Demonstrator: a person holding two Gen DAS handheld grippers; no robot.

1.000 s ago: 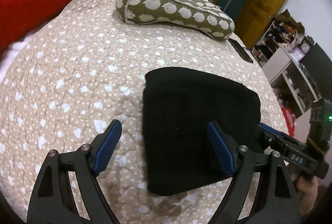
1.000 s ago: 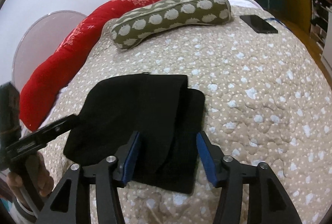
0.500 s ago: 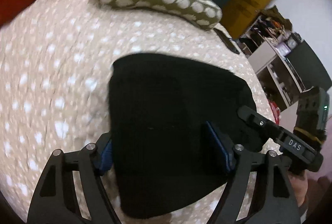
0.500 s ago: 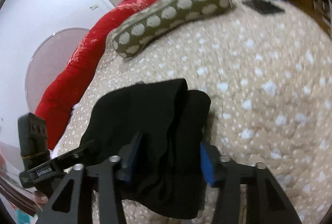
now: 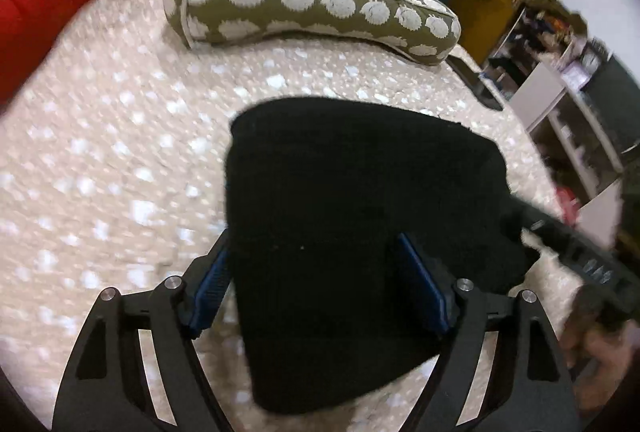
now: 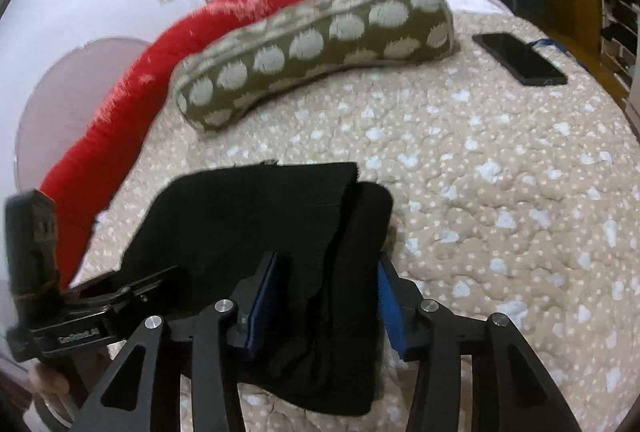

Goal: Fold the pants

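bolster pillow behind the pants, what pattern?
Olive green with cream spiky dots; the bolster pillow shows best in the right wrist view.

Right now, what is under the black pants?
The folded black pants lie on the tan spotted quilt, which shows all around them. The patch of quilt right beneath them is covered, so anything else there cannot be seen.

Left hand-held gripper (image 5: 320,292) and right hand-held gripper (image 6: 324,304), both tilted downward, side by side; jaws of each spread, the right's having just been widening around black cloth.
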